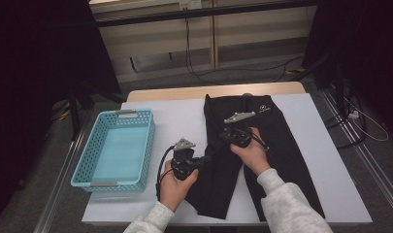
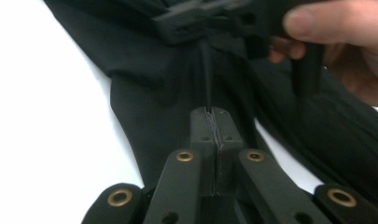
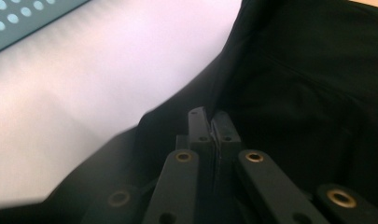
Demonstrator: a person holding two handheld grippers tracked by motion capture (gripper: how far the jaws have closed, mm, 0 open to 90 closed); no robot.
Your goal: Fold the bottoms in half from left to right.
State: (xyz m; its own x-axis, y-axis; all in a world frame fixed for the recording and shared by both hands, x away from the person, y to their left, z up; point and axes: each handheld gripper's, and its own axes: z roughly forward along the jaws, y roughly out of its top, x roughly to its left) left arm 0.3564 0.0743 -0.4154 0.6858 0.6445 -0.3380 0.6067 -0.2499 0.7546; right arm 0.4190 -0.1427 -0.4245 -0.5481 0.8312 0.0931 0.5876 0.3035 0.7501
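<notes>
Black trousers (image 1: pixel 276 141) lie flat on the white sheet, waistband at the far end and legs toward me. My left gripper (image 1: pixel 207 158) sits at the left leg's edge, pointing right. Its jaws (image 2: pixel 213 114) are shut, and a thin taut fold of the black fabric (image 2: pixel 149 84) rises from between them. My right gripper (image 1: pixel 223 138) is over the trousers' upper left part, just beyond the left one. In the right gripper view its jaws (image 3: pixel 210 116) are shut at a ridge of the black fabric (image 3: pixel 294 93). The hand holding it also shows in the left gripper view (image 2: pixel 345 32).
A light blue mesh basket (image 1: pixel 87 145) stands on the left of the white sheet (image 1: pixel 179 116), and its corner shows in the right gripper view (image 3: pixel 18 18). The table's wooden far edge (image 1: pixel 174 92) lies behind. Cables run over the floor beyond and to the right.
</notes>
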